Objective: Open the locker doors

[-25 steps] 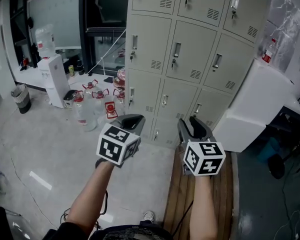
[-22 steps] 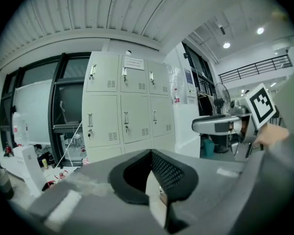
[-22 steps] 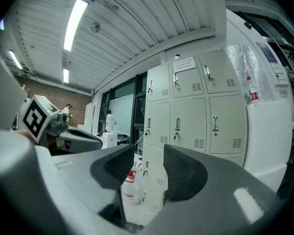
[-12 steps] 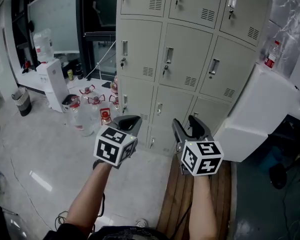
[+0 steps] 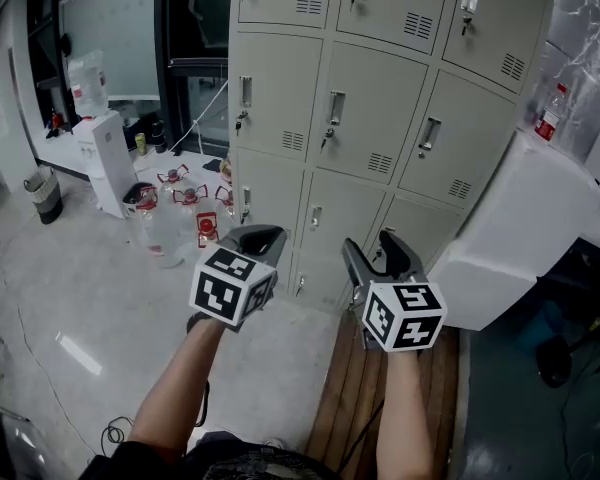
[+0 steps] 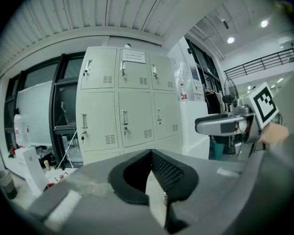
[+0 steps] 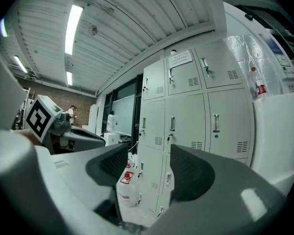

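The beige-grey lockers (image 5: 380, 118) stand ahead in three columns, every door closed, each with a small metal handle. Both grippers hover in front of the lowest rows without touching a door. My left gripper (image 5: 255, 238) is shut, its dark pads meeting at the tip (image 6: 150, 153) with nothing in them; the lockers (image 6: 122, 111) lie straight beyond. My right gripper (image 5: 380, 253) is open. Its jaws have just been opening, and only air shows between the pads (image 7: 149, 168), with the lockers (image 7: 186, 116) behind.
A big white box (image 5: 510, 228) stands against the lockers on the right. Several water bottles (image 5: 170, 223) sit on the floor at the left beside a white dispenser (image 5: 105, 158). Wooden planks (image 5: 350, 398) lie under my right arm.
Both grippers have moved toward the lockers, which now fill more of the head view. The right gripper's jaws stand wider apart than before.
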A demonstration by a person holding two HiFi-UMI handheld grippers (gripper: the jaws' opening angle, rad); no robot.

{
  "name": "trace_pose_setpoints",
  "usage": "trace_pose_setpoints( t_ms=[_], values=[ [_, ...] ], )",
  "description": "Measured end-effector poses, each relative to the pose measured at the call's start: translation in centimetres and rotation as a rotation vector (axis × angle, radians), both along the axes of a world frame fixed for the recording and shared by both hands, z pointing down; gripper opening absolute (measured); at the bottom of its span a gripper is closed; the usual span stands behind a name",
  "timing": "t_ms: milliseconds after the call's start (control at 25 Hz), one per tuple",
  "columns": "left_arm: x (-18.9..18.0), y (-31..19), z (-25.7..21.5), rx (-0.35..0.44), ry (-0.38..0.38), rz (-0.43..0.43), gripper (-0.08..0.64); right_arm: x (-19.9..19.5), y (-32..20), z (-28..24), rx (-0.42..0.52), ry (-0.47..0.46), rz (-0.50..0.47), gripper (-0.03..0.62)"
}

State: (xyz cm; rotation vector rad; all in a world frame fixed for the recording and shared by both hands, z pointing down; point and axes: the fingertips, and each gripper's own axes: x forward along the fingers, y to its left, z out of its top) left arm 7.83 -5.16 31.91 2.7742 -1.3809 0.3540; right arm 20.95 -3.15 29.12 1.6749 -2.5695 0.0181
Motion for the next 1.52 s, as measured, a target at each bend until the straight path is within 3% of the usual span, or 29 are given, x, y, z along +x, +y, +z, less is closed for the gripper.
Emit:
trace_pose_setpoints(
  t_ms=[720,1320,1520],
  values=[
    [-1.4,-5.3,1.3,-0.014,0.005,-0.043,-0.002,-1.0,-5.4,1.6,-0.016,0.007,-0.037,0.265],
    [-3.8,-17.9,2.5,-0.056,0.031,0.011,-0.002,-3.4,-17.1,2.0,-0.040,0.019,0.018,0.265],
    [-4.5,-22.8,1.3,-0.035,0.026,0.045,-0.002,-4.1,-21.7,1.4,-0.042,0.031,0.047,0.265]
  ],
)
